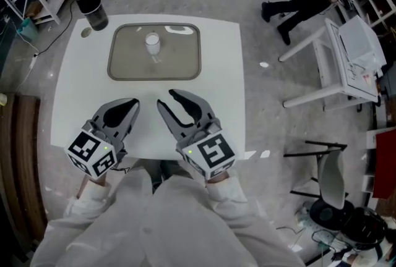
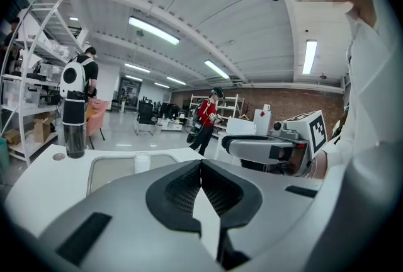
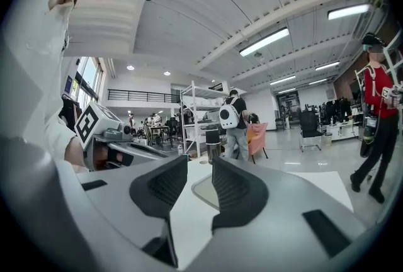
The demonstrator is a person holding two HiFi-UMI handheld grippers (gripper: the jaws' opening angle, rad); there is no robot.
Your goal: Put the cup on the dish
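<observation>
Cup (image 1: 152, 43) stands upright inside the dish (image 1: 185, 59), approx. centre, a bit toward its far rim, so the placing looks done, imo. Both grippers hang well short of the dish's near rim, over the table (image 1: 223, 74) edge. Left gripper (image 1: 132, 104): jaws together, nothing in them. Right gripper (image 1: 167, 99): jaws part-way apart, empty. Next: prob. nothing but staying clear of the dish. Cup: small, white, cylindrical. Dish: shallow grey-beige rect. tray w/ rounded corners.

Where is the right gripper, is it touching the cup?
Apart. The head view shows the right gripper close to the person, with bare table between it and the cup standing on the dish.
</observation>
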